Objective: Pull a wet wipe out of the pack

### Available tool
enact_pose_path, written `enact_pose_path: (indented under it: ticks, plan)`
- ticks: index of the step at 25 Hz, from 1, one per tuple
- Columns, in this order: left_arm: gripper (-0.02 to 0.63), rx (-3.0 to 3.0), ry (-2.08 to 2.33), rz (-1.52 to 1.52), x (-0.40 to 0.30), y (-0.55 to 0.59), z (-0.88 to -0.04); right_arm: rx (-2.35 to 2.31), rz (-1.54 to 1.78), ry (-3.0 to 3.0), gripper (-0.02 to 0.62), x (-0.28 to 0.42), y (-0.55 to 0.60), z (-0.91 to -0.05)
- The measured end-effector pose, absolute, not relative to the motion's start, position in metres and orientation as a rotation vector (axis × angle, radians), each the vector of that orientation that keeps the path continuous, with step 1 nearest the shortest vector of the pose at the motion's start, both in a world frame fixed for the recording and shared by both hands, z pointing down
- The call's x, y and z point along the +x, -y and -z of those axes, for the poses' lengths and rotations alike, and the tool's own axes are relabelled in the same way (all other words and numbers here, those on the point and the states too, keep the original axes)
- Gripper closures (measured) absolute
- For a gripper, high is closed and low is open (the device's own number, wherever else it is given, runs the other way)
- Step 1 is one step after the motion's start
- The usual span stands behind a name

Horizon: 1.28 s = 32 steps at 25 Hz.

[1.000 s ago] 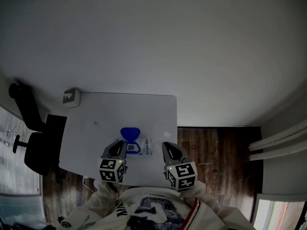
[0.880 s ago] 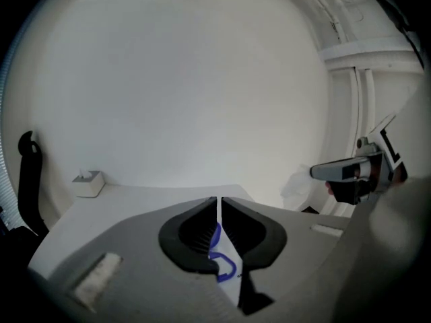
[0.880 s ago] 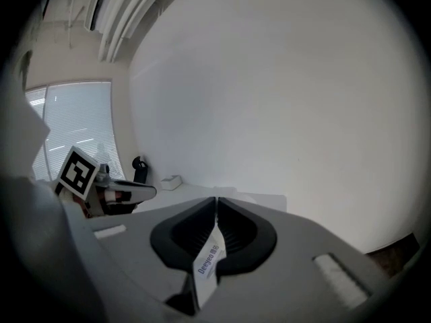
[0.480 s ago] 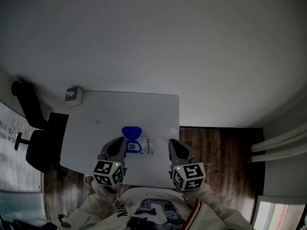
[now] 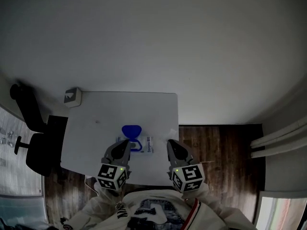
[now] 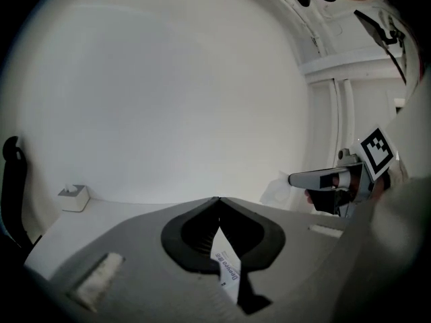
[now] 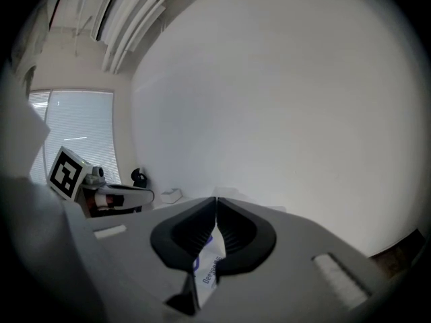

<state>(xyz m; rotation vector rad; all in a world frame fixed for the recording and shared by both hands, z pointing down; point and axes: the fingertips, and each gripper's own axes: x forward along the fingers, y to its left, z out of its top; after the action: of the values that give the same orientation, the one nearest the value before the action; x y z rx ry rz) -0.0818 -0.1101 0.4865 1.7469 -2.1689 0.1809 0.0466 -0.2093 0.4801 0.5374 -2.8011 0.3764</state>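
The pack of wipes lies near the 6 o'clock edge of the white table. Its long side runs from 9 to 3 o'clock, and its blue lid is flipped open toward 12. The left tongs are right at its 9 o'clock end, so they look closer. The right tongs are a little apart at 3 o'clock. Both tongs are pressed together, and I see nothing pinched. There is one pack, one lid and two tongs.

Under my jaws I see a white table; a small white box sits far ahead-left of them, a black chair further left, wood floor right.
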Motion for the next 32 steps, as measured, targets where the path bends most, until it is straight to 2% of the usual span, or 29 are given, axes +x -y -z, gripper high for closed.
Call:
enact_pose_path:
  ticks: [16,32]
  plan:
    - [0.601,1.82,2.149,-0.099,-0.105,0.0,-0.473,0.76,-0.339,2.809,0.581,0.046,0.116,-0.457]
    - [0.601,1.92,2.073,-0.098,-0.061,-0.124,-0.469,0.936,-0.336,2.802,0.581,0.095,-0.016,-0.443]
